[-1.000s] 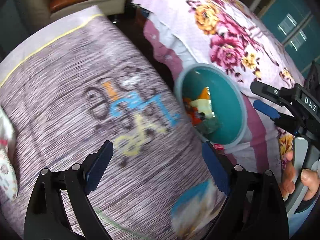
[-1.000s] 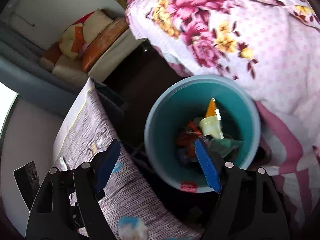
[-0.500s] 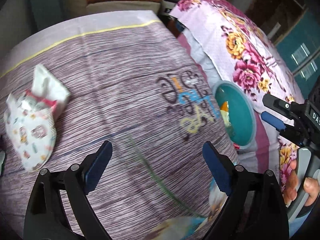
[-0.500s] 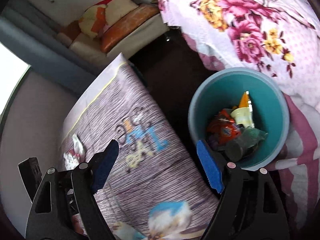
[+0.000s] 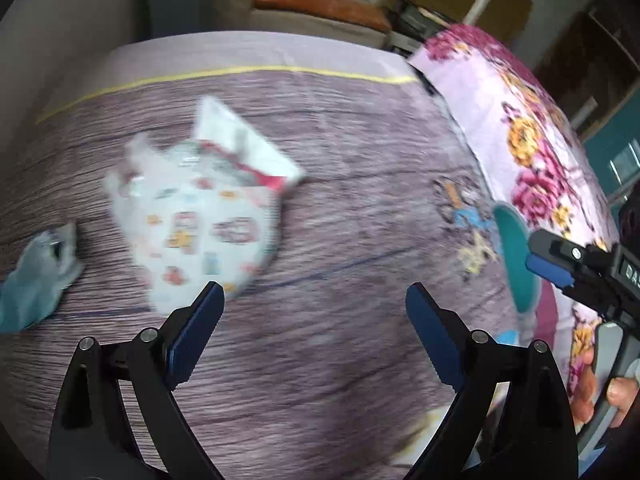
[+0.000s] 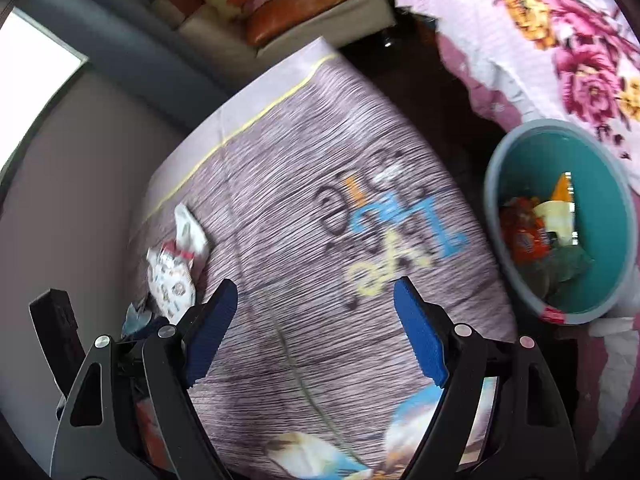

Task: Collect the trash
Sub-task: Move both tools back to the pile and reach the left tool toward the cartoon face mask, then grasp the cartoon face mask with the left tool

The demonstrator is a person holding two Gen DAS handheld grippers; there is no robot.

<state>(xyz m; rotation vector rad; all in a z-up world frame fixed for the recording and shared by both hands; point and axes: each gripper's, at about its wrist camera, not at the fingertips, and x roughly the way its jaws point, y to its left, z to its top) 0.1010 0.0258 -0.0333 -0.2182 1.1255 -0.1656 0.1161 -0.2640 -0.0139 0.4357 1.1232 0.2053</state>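
with left tool [image 5: 314, 320] wide open and empty, lower squarely over crumpled white wrapper [image 5: 196, 224] on table [image 5: 340, 360], then pinch.

Right claw [image 6: 314, 332] is seen w/ blue pads spread wide, nothing between them, above a tabletop [image 6: 280, 208] covered in wood-grain cloth w/ coloured lettering. A crumpled white printed wrapper [image 6: 174, 268] is seen near the left edge. A teal bin [image 6: 496, 184] w/ trash inside is placed at right, beside floral bedding [image 6: 552, 40].
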